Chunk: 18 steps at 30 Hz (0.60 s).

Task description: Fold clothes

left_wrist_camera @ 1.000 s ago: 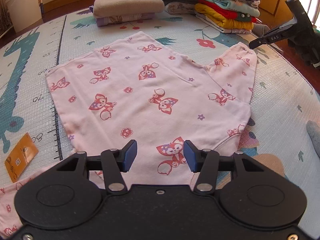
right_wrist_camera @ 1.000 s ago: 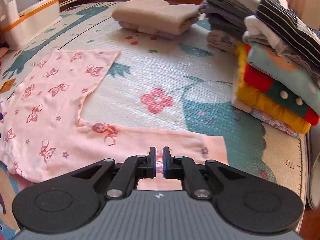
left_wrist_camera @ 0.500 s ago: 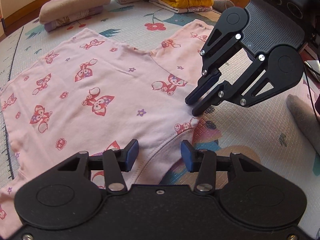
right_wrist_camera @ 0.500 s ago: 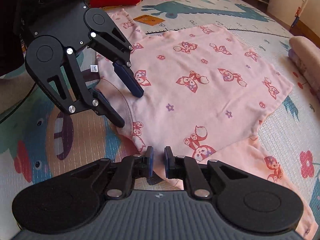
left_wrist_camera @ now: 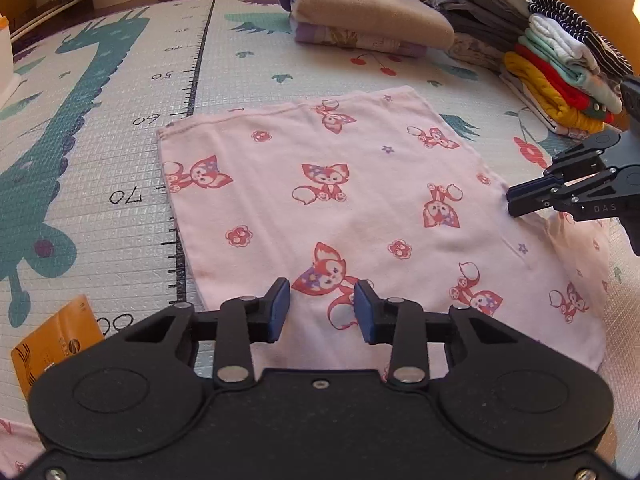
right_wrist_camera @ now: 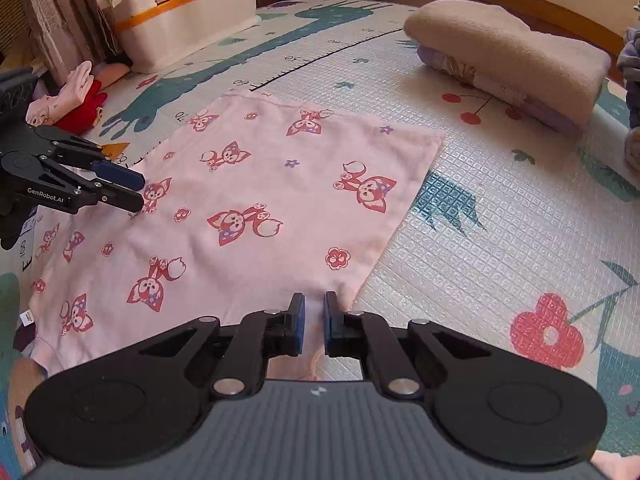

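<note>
Pink fox-print garment (left_wrist_camera: pixel 360 216) lay spread on the play mat (left_wrist_camera: pixel 120 160), body panel flat with its hem toward the ruler print, and at the right edge a thinner layer of the same cloth (left_wrist_camera: pixel 576 248) stuck out from under the panel, so a sleeve looked tucked or folded there; could not tell which way. Left gripper (left_wrist_camera: pixel 320 312) sat low over the near edge of the cloth, jaws wide apart with a fox print showing between the blue pads and nothing pinched, probably placed to take a bite of that edge or just let go of it; one frame fits either. Right gripper (right_wrist_camera: pixel 314 322) was at the garment's right-side corner, jaws nearly closed with a narrow slit left; pink cloth showed in that slit, but whether the pads actually clamped it, cannot tell. In the left wrist view the right gripper's tips touched down right at the panel/sleeve junction, which would suit pinning or dragging a fold line. Around it: a beige folded towel (left_wrist_camera: pixel 372 16) on a lilac piece, and a tall stack of folded clothes (left_wrist_camera: pixel 560 68) at far right, likely the done pile, kept well apart from the work area. Orange packet (left_wrist_camera: pixel 56 344) lay on the mat near left.
</note>
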Available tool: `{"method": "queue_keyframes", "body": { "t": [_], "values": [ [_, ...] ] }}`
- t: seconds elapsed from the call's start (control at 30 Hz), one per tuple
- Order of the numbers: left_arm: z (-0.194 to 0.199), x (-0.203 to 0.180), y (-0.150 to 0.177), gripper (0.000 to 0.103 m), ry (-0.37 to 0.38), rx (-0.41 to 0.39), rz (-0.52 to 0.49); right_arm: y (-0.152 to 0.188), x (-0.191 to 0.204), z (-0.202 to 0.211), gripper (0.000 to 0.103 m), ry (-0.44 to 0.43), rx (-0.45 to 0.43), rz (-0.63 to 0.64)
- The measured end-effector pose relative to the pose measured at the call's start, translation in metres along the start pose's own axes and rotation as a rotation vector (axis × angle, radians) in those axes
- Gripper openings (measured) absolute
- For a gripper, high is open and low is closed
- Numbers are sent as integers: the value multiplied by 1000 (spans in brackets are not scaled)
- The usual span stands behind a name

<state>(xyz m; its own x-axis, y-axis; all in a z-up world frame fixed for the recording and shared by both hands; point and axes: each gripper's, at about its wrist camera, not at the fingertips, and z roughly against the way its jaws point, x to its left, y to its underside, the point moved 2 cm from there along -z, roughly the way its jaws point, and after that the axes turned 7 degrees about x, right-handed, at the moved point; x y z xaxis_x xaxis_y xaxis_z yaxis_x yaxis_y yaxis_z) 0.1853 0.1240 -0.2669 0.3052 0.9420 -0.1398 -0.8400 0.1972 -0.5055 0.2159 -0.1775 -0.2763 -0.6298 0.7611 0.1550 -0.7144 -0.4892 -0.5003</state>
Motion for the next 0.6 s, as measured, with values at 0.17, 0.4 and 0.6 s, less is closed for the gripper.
{"method": "queue_keyframes", "body": {
  "t": [0.17,0.4,0.6],
  "values": [
    [-2,18,7,34,-20,0,43,-12,-4,-14,14,-12,-10,-9],
    [-4,6,11,37,-57,-2,-49,-8,-25,-5,7,-3,-32,-122],
    [9,5,9,48,-33,19,-39,29,-55,40,12,41,-48,-277]
  ]
}}
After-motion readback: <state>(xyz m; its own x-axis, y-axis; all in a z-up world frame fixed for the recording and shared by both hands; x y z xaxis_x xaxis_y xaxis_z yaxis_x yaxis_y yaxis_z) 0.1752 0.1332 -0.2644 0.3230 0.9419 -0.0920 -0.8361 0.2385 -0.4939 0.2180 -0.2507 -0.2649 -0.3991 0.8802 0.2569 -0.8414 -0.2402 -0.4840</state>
